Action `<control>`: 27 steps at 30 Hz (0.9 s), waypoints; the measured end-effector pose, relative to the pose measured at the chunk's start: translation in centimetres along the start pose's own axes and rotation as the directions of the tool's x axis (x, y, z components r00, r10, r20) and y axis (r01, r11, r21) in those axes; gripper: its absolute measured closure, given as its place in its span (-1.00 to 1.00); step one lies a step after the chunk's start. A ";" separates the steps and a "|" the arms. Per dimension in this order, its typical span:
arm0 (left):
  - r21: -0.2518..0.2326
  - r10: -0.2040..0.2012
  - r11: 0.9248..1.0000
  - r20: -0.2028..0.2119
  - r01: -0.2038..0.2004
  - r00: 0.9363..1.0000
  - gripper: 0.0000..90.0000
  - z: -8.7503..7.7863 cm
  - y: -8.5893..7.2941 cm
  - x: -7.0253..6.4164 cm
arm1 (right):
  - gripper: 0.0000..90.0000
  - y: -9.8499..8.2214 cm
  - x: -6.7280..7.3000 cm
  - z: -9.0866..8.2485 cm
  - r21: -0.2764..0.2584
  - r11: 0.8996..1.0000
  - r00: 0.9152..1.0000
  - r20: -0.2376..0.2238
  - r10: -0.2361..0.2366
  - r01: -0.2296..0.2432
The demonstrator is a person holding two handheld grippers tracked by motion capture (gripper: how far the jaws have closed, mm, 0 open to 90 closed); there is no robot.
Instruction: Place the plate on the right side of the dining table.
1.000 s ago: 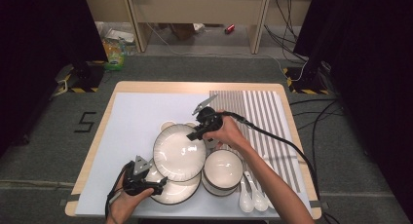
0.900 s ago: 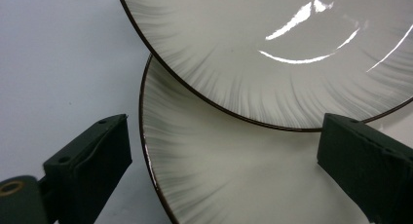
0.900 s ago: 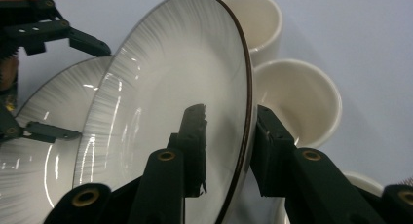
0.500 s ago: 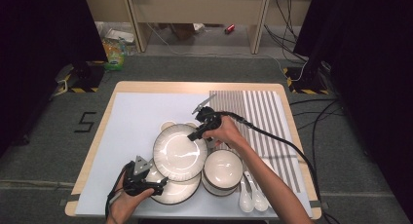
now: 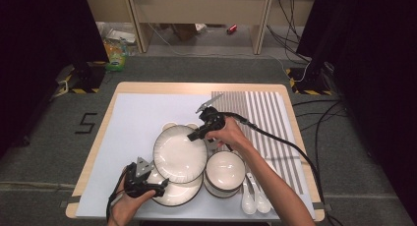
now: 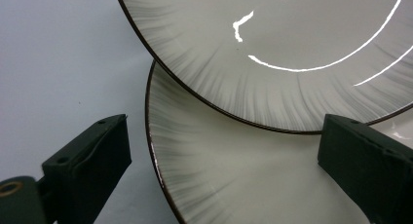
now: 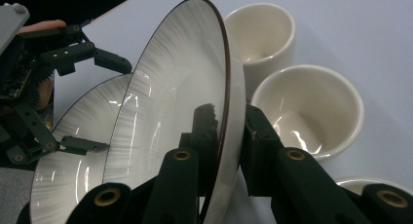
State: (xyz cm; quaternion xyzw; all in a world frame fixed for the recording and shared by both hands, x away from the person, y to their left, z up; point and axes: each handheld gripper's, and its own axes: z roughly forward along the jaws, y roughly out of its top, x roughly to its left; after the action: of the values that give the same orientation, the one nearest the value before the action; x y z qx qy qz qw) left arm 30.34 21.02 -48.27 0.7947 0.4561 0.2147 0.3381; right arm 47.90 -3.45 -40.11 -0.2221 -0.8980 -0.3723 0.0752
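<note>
Two white ribbed plates with dark rims overlap at the table's front. The upper plate (image 5: 179,155) (image 7: 175,112) (image 6: 272,48) is tilted, its far rim pinched by my right gripper (image 5: 200,131) (image 7: 228,136). Those jaws have just been closing, with the rim between them, and they are shut on it. The lower plate (image 5: 174,194) (image 6: 234,175) (image 7: 63,175) lies flat under it. My left gripper (image 5: 153,183) (image 6: 221,141) (image 7: 97,104) is open, with one jaw on each side of the lower plate's near-left rim and neither touching it.
Two cream cups (image 7: 260,34) (image 7: 307,107) (image 5: 169,126) stand just behind the plates. A white bowl (image 5: 225,169) sits to their right, with white spoons (image 5: 253,202) at the front edge. A striped mat (image 5: 265,118) covers the table's right side.
</note>
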 end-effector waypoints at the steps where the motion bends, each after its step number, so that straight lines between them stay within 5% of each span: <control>1: 0.003 0.002 1.000 0.004 -0.002 1.000 -0.91 0.0 0.0 0.0 | 0.76 0.0 0.0 0.0 -0.009 1.000 1.000 -0.006 -0.003 0.003; 12: -0.006 0.024 1.000 -0.004 -0.024 1.000 -0.67 -0.5 0.2 -0.4 | 0.79 0.6 0.4 -0.3 -0.008 1.000 1.000 0.006 -0.002 0.002; 27: -0.059 0.026 0.998 -0.037 -0.028 0.999 -0.64 -1.6 0.5 -0.2 | 0.77 2.8 1.2 -0.4 0.032 0.999 0.999 0.036 -0.025 0.024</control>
State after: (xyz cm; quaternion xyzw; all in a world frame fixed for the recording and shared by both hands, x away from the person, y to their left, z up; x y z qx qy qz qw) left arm 29.47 21.23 -46.79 0.7863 0.4449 0.2472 0.3503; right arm 48.13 -1.57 -37.65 -0.2166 -0.9076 -0.3551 0.0575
